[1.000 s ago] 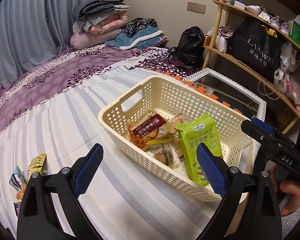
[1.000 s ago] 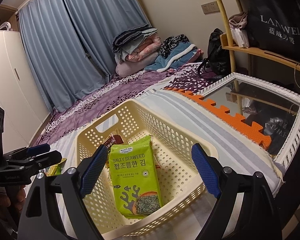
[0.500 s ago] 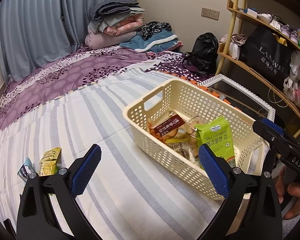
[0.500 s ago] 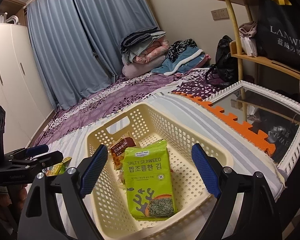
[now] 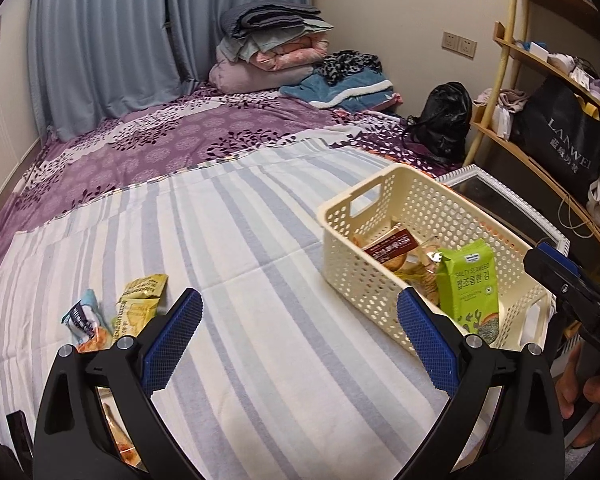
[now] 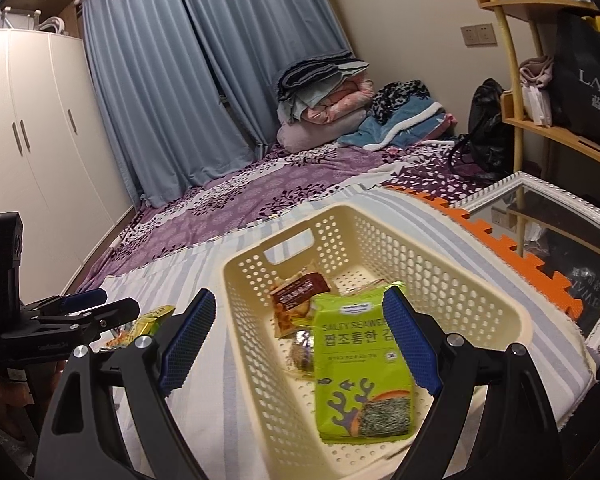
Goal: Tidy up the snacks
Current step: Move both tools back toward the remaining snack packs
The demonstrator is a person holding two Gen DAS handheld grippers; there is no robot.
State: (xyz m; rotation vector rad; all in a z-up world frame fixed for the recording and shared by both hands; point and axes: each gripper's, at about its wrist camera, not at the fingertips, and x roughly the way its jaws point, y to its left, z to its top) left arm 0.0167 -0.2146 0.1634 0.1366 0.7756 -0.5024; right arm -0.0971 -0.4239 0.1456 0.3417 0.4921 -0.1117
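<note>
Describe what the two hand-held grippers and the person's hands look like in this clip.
Both are matte black plastic with angular V-shaped arms, silver pivot screws and blue textured pads. The left hand-held gripper and right hand-held gripper look identical. White lettering "DAS" marks the right one's body seen from the left wrist view. Bare fingers of the right hand wrap its handle; the left hand shows a pale sleeve edge. No cables are visible.

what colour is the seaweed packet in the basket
Bright green seaweed packet, clearest in the right wrist view.
</note>
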